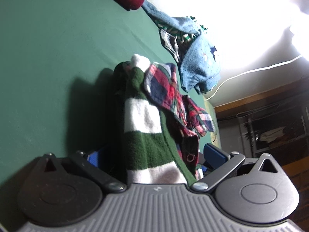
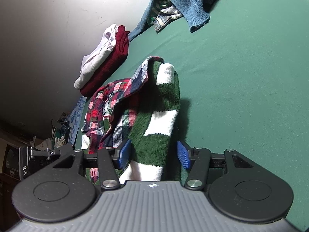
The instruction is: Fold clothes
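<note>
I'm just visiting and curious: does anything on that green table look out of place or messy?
Yes. The green and white striped sweater has a red plaid shirt tangled into it, bunched rather than flat. Farther back, a blue sweater lies heaped over other clothes, unlike the neat maroon and white folded stack.

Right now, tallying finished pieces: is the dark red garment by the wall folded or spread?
Folded: the dark red garment lies in a compact stack under a white garment.

sweater (image 2: 160,116): dark green with broad white stripes
shirt (image 2: 115,100): red, navy and white plaid
table (image 2: 241,77): green cloth
far jumper (image 2: 189,2): light blue knit
folded pile (image 2: 108,63): maroon and pale pink
gripper pads (image 2: 182,154): blue
</note>
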A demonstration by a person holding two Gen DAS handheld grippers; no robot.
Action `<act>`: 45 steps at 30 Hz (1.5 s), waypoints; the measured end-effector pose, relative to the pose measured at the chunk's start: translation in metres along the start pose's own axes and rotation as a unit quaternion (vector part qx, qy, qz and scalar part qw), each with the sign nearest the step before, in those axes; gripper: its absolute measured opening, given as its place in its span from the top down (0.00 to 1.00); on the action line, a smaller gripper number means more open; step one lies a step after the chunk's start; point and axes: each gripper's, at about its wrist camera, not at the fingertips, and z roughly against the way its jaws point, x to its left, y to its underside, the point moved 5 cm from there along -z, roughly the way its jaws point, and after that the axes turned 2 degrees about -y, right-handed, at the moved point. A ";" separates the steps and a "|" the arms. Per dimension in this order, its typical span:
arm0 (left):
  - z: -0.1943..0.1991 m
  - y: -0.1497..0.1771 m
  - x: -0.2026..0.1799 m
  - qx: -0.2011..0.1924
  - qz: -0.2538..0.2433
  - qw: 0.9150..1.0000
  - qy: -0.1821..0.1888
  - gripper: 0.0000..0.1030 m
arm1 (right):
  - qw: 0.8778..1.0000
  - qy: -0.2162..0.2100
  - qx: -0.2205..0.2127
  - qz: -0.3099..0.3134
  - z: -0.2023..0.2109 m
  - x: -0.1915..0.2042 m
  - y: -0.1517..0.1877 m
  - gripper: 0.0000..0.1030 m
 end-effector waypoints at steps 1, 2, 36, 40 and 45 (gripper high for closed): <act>0.000 -0.001 0.001 0.000 0.006 1.000 0.005 0.01 | 1.000 -0.001 0.000 0.000 0.000 0.000 0.000 0.46; 0.000 -0.001 0.002 0.001 0.011 1.000 0.008 0.01 | 1.000 -0.001 0.000 0.000 0.000 0.000 0.000 0.46; -0.005 -0.007 0.000 0.006 -0.007 1.000 0.015 0.07 | 1.000 0.002 -0.017 0.017 -0.012 0.004 -0.008 0.47; -0.002 -0.007 0.005 0.004 0.000 1.000 0.015 0.11 | 1.000 0.006 -0.018 0.024 -0.013 0.005 -0.008 0.47; -0.001 -0.008 0.005 0.004 0.000 1.000 0.013 0.11 | 0.999 0.008 -0.018 0.028 -0.013 0.006 -0.008 0.47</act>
